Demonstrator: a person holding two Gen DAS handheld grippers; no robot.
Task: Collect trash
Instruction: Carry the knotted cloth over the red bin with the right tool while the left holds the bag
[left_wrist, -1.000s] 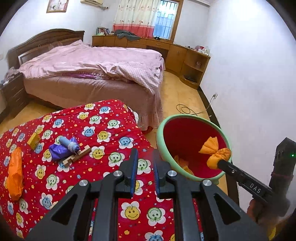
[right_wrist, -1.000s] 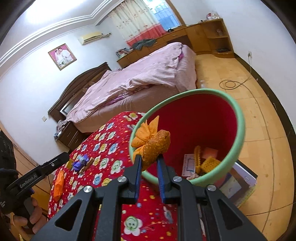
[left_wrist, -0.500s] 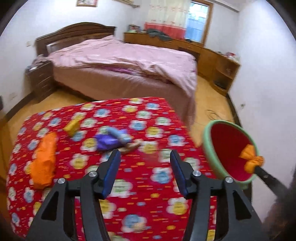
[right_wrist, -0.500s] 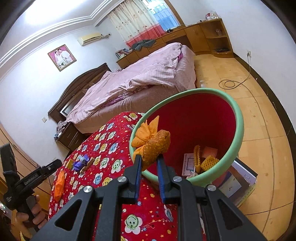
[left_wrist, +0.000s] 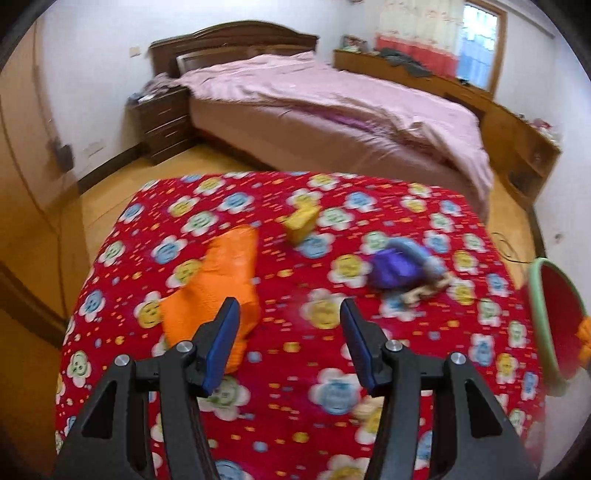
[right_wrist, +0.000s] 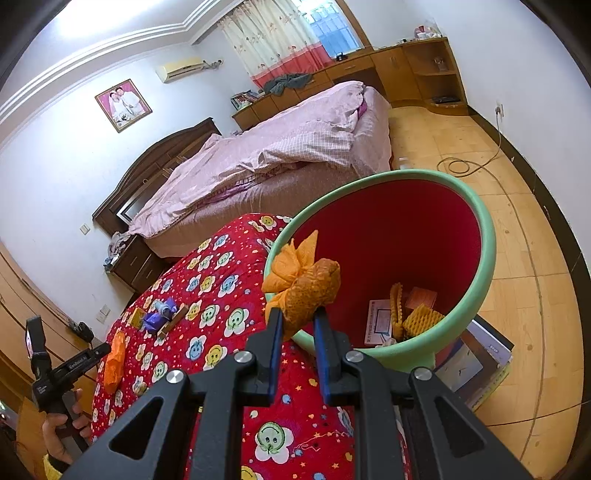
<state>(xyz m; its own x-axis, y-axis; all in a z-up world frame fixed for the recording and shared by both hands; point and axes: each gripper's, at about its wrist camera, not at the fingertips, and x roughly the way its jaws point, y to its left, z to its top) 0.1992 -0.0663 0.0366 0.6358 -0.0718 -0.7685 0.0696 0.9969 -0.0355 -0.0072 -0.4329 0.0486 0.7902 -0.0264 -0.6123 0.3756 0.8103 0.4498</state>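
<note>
the orange wad (right_wrist: 301, 282) of crumpled netting is pinched between the fingers of the right gripper (right_wrist: 298, 325), held just over the near rim of the bin (right_wrist: 484, 258), a round tub with a green rim and red inside. at the bottom of the bin lie a yellow foam net (right_wrist: 421, 319), a ridged yellow strip, an orange box and a printed card. the bin sits on a stack of books (right_wrist: 480, 358) on the wooden floor, right beside the table with the red flowered cloth (right_wrist: 221, 321).

the left gripper (left_wrist: 290, 339) has its fingers spread wide and holds nothing; it hangs over the cloth (left_wrist: 325, 373), with its left finger in front of the near end of an orange bag (left_wrist: 218, 280) that lies flat on the cloth. farther back on the cloth sits a small yellow block (left_wrist: 301, 219), and to the right a purple wrapper (left_wrist: 397, 267) with a blue roll and a wooden strip against it. this view is blurred, so finer detail cannot be told. the bin's rim (left_wrist: 535, 291) shows at the right edge.

behind the table stands a bed (right_wrist: 280, 147) with a pink cover.
</note>
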